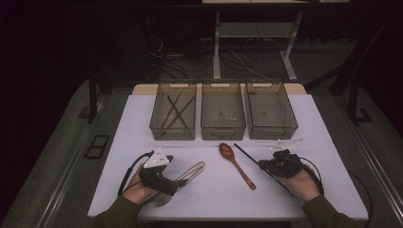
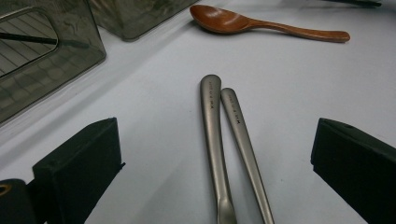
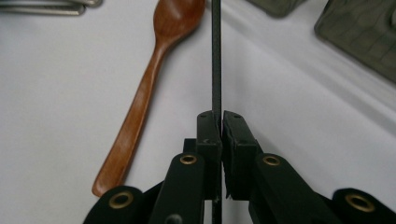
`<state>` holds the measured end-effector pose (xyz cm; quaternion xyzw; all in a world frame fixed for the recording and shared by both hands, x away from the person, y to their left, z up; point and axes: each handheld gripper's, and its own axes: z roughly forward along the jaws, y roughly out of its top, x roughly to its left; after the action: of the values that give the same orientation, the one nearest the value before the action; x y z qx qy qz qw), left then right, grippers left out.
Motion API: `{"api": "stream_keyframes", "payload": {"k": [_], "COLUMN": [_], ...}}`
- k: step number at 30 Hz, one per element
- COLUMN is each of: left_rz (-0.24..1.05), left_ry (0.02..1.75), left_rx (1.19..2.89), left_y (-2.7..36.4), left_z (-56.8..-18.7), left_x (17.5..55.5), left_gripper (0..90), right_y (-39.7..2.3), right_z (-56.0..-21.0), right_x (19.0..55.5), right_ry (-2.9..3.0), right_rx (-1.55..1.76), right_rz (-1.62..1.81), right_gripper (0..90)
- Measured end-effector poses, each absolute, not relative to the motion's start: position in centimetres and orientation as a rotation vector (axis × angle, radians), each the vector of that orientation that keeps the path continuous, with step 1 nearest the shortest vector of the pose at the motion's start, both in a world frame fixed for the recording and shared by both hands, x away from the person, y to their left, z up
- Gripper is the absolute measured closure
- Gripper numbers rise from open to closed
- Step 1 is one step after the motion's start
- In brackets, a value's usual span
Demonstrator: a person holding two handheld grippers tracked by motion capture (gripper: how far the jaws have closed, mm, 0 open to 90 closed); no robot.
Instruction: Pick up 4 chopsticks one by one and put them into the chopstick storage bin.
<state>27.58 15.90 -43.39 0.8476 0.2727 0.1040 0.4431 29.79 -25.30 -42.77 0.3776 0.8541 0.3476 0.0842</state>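
Right gripper view: your right gripper (image 3: pixel 218 122) has its fingers clenched on a black chopstick (image 3: pixel 216 56). The stick runs straight out ahead between the pads and carries on back under the gripper body, so the clamp sits partway along it, not at an end.

High view: the chopstick's (image 1: pixel 246 156) long axis runs diagonally, one end toward the far edge of the counter (image 1: pixel 332 156) near the middle bin (image 1: pixel 223 117), the other toward the near right corner under your hand. It lies low over the counter; can't tell if it touches. Wooden spoon (image 1: pixel 236 164) lies just left of it, roughly parallel, bowl toward the far edge, handle toward the near edge.

Your left gripper (image 1: pixel 183 178) is released, fingers wide apart, straddling two metal handles (image 2: pixel 224 140) that lie side by side on the counter near the near left corner. Pads aren't touching them. Handle ends point toward the spoon.

Left bin (image 1: pixel 173 116) holds several chopsticks.
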Motion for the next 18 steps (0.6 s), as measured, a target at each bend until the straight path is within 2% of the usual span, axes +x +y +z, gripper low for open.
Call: {"api": "stream_keyframes", "payload": {"k": [18], "left_rz": [0.257], "left_ry": [0.678], "left_rx": [2.099], "left_y": [15.8], "left_z": [-43.4], "left_x": [27.6], "left_gripper": [0.7], "right_y": [-23.6], "right_z": [-40.5], "right_x": [31.5], "right_ry": [2.535], "right_rx": [1.069], "right_rz": [1.179], "right_gripper": [85.8]}}
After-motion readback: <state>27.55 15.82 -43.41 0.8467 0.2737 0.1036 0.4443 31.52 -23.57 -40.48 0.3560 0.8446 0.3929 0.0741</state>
